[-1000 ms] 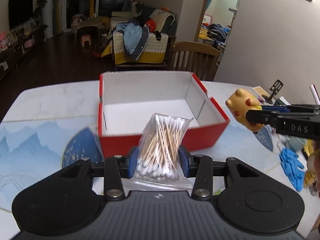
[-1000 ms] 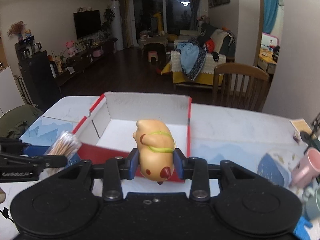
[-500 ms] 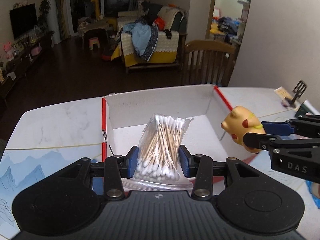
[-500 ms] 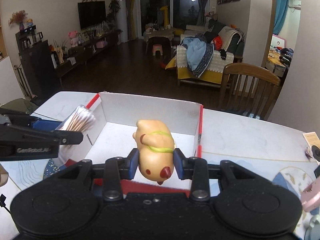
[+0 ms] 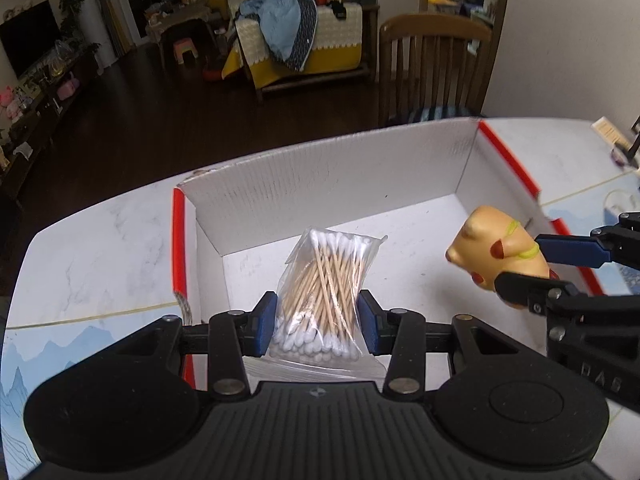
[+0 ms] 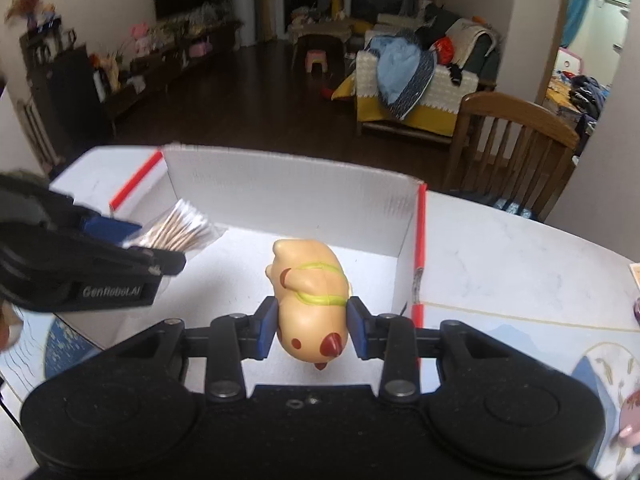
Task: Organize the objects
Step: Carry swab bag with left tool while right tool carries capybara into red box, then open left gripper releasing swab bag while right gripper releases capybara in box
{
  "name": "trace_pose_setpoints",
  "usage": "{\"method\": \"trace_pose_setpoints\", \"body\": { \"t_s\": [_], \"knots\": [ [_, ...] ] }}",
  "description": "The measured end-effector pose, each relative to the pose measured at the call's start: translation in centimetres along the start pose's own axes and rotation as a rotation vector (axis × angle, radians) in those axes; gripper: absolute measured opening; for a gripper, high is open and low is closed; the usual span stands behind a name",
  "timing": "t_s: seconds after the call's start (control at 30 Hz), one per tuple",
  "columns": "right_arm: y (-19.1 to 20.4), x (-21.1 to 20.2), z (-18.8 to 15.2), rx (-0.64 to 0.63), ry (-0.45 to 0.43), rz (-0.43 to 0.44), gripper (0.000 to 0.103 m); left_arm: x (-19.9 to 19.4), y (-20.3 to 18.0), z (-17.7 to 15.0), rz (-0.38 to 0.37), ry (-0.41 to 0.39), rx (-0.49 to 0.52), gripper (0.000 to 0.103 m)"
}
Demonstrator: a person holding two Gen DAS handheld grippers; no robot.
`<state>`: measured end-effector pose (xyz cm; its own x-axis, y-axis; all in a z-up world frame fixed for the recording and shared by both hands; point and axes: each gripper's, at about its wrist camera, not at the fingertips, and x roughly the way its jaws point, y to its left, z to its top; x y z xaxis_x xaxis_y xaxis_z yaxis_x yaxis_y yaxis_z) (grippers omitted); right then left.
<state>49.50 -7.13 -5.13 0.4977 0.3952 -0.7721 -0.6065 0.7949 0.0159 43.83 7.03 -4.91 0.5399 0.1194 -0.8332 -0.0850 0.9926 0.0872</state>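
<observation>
Gripping a bag of cotton swabs (image 5: 320,300) in my left gripper (image 5: 318,326) and a toy pig (image 6: 314,308) in my right gripper (image 6: 312,330), I hang both over the red box (image 5: 332,178). Releasing together risks the pig crushing the swabs near the right wall.

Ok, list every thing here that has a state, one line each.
Left tool: shut on bag of cotton swabs.
Right tool: shut on toy pig.
Bag of cotton swabs: sealed, held over the box.
Toy pig: held over the box.
Box: open, nothing on its floor.

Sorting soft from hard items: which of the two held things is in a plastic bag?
The cotton swabs, clamped by the left gripper; the right gripper holds a bare tan toy animal.
</observation>
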Motion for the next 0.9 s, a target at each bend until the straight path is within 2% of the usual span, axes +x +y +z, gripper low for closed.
{"method": "trace_pose_setpoints", "body": {
  "t_s": [0.4,0.73,0.9],
  "knots": [
    [2.1,4.1,-0.3,-0.135,0.126,0.01,0.036,5.0,-0.3,1.0,0.002,0.147,0.033,0.042],
    [2.0,6.0,-0.1,-0.126,0.218,0.011,0.037,7.9,-0.1,1.0,-0.021,0.274,0.007,0.043],
    [1.7,6.7,0.0,-0.126,0.233,0.008,0.039,8.7,0.0,1.2,-0.037,0.318,-0.012,0.043]
  ]
}}
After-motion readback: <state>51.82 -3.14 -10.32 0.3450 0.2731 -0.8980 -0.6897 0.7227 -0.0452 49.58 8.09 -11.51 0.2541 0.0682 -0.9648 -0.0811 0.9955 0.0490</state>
